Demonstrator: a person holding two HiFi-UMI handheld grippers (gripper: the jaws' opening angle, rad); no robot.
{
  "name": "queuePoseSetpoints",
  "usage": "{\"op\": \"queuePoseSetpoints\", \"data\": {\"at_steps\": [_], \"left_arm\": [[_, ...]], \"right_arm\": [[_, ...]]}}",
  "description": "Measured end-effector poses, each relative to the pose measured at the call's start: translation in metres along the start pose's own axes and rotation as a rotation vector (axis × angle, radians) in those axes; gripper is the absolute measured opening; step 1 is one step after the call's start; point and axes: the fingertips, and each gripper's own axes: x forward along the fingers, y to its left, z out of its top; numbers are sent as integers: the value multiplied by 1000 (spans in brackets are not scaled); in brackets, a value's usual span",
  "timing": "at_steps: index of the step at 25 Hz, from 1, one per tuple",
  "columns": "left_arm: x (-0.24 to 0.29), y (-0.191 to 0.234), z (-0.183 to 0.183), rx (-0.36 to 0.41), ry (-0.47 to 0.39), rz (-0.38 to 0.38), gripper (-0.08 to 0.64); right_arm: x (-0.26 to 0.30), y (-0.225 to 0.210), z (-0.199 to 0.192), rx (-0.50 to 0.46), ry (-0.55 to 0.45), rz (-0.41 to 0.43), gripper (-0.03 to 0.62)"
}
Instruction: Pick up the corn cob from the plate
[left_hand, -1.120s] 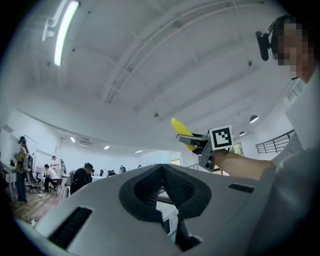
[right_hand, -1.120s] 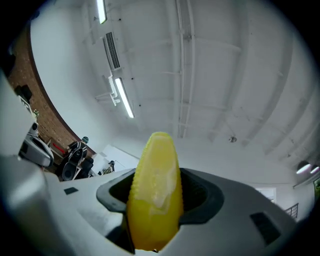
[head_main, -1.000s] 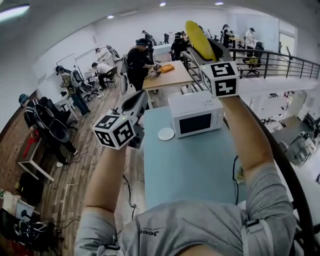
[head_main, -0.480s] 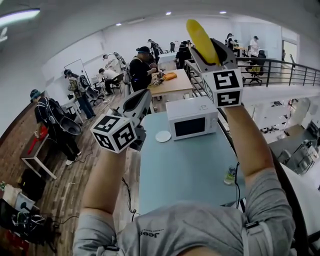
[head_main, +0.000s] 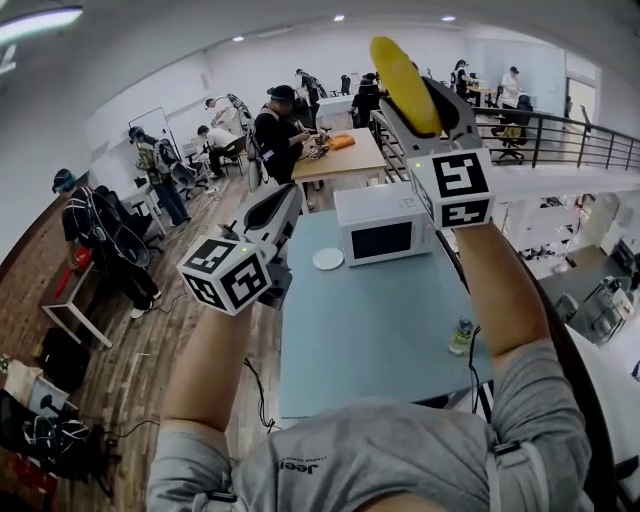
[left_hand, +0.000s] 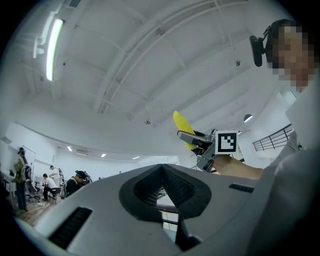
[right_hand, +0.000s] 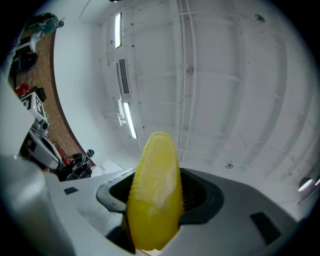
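corn cob (head_main: 403, 85): already off the plate and up in the air, around 1 o'clock in the head view, well above the table (head_main: 380, 340). Its tip leans toward 11 o'clock.
right gripper (head_main: 425, 100): jaws clamped on the cob's lower half. The right gripper view shows the yellow cob (right_hand: 155, 195) filling the gap, with a pad on each side.
left gripper (head_main: 268, 215): jaws together with nothing between them, just hanging out at 9 o'clock.
plate (head_main: 328, 259): small, white and bare, on the table just beside the microwave (head_main: 385, 225), at its 8 o'clock.
how it handles (my guess): light and stiff, so it won't sag. The kernel rows give some bite, but it's round and tapered, and the surface looks a bit glossy, so it could roll or squirt out toward the thin end.
where to grab: across the thick lower half, 1 pad per side, like now. Squeeze firmly, not crushingly.
task status: looks basically done to me, since the cob is lifted clear.
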Motion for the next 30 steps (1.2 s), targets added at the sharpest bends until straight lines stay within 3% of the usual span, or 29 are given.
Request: {"op": "queuePoseSetpoints", "data": {"at_steps": [12, 22, 30], "left_arm": [[-96, 47, -11, -34, 48, -30, 14], [-179, 109, -31, -78, 69, -49, 14], [-211, 109, -63, -126, 91, -76, 14]], "right_arm": [[-6, 81, 16, 42, 75, 13, 256], [0, 173, 5, 108, 171, 25, 256], [-28, 214, -22, 148, 274, 75, 256]]}}
